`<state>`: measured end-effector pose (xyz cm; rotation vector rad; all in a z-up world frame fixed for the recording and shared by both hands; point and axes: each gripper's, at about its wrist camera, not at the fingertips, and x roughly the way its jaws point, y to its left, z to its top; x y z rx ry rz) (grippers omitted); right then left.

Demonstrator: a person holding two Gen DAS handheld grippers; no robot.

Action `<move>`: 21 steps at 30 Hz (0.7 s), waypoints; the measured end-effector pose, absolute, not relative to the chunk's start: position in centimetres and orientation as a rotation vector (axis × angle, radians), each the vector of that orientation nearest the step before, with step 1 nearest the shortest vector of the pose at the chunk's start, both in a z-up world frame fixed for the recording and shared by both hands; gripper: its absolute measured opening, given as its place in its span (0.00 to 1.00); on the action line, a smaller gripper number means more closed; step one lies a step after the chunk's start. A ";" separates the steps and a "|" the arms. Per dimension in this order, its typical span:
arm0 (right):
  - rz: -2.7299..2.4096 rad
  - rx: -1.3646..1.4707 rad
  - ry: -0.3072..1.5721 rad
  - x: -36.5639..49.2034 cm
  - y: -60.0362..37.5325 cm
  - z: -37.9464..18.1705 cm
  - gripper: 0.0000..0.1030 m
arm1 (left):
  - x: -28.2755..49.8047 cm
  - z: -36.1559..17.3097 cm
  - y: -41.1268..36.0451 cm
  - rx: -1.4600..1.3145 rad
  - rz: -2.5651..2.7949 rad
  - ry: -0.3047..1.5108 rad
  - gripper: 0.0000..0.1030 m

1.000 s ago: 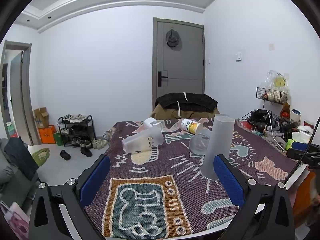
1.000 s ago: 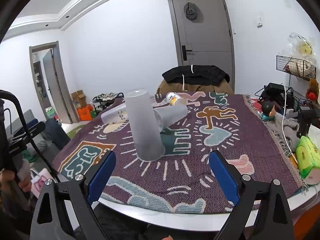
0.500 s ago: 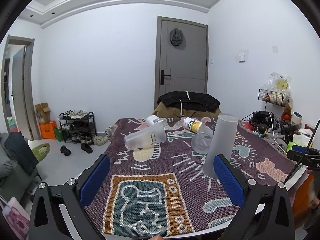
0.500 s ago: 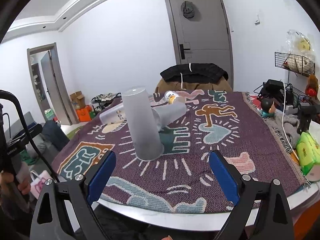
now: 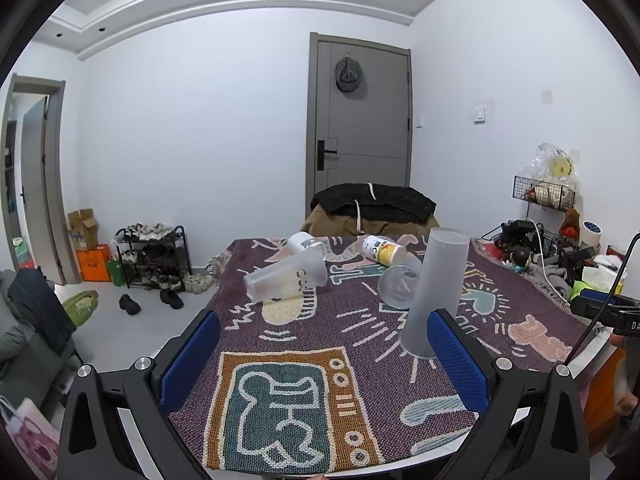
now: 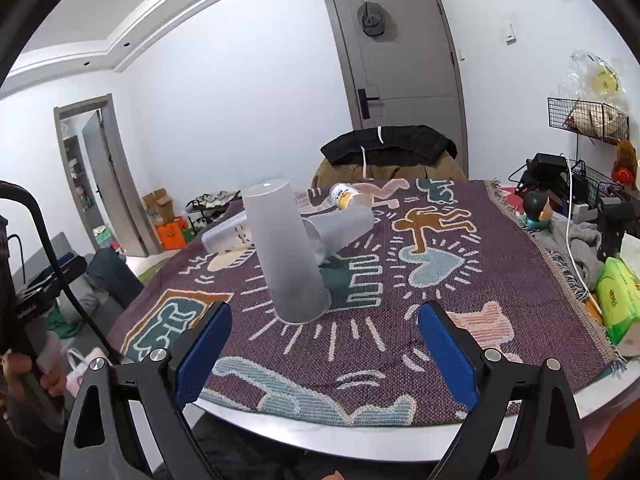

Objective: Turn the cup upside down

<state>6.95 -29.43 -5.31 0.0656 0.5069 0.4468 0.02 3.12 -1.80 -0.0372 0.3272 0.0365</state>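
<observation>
A tall frosted cup (image 5: 434, 292) stands mouth-down on the patterned cloth (image 5: 288, 380); it also shows in the right wrist view (image 6: 286, 256). Two more frosted cups lie on their sides behind it: one at left (image 5: 286, 278) (image 6: 226, 236), one beside the standing cup (image 5: 398, 286) (image 6: 340, 228). My left gripper (image 5: 324, 356) is open and empty at the table's near edge, its right finger (image 5: 456, 354) just in front of the standing cup. My right gripper (image 6: 324, 350) is open and empty, a little short of that cup.
A small bottle with a yellow label (image 5: 382, 250) (image 6: 346, 196) lies at the far side of the table. Clutter, a green pack (image 6: 618, 294) and cables sit along the right edge. A chair with dark clothes (image 5: 374, 202) stands behind the table.
Both grippers have drawn slightly back and tilted up; the cups look a little lower and farther in view. The upside-down cup has not moved. Both grippers stay open.
</observation>
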 end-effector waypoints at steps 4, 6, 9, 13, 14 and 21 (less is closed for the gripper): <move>0.447 0.065 0.503 6.9 -29.4 -5.2 0.92 | 0.1 -1.8 3.1 -0.034 0.034 0.326 1.00; 0.448 0.064 0.503 6.9 -29.4 -5.2 0.92 | 0.1 -1.8 3.1 -0.033 0.034 0.326 1.00; 0.449 0.062 0.502 6.9 -29.4 -5.2 0.92 | 0.0 -1.8 3.1 -0.039 0.034 0.325 1.00; 0.447 0.060 0.509 6.9 -29.4 -5.4 0.92 | 0.0 -1.7 3.1 -0.043 0.037 0.325 1.00; 0.447 0.060 0.509 6.9 -29.4 -5.4 0.92 | 0.0 -1.7 3.2 -0.042 0.036 0.325 1.00; 0.447 0.059 0.503 6.8 -29.4 -5.4 0.92 | -0.1 -1.6 3.1 -0.037 0.028 0.321 1.00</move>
